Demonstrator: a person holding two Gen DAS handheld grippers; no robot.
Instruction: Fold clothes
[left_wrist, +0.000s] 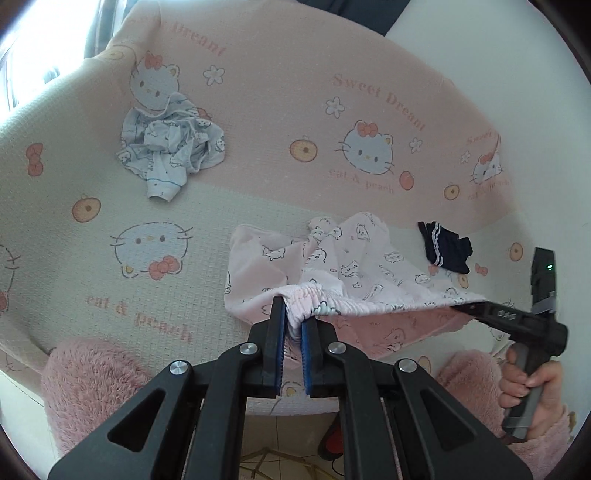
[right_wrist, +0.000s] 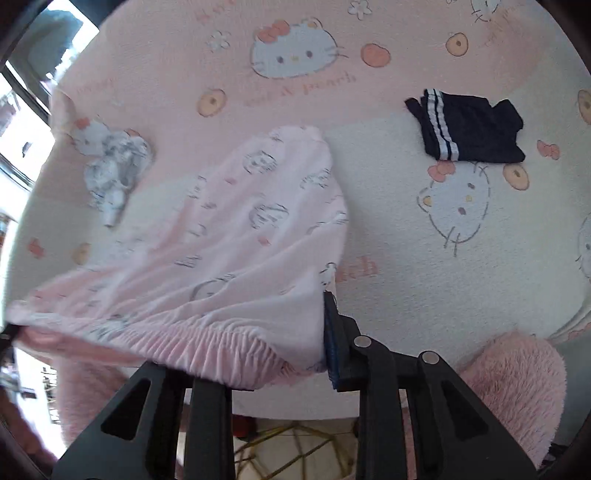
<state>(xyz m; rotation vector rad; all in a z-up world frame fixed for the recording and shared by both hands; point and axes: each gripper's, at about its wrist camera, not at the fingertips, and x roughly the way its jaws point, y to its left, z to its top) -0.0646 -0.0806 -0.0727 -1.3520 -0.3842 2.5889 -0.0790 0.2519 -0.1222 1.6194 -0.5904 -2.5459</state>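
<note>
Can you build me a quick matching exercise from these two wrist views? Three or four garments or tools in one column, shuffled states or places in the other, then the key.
Things:
1. pink printed pants
2. navy striped garment
3. pale blue printed garment
4. left gripper

States or places:
A. crumpled in a heap at the far side of the cat-print sheet
B. folded flat, lying untouched on the sheet
C. shut on the gathered waistband
D. lifted at the waistband, legs trailing on the sheet

Pairs: 1-D, 2-B, 3-A, 4-C
</note>
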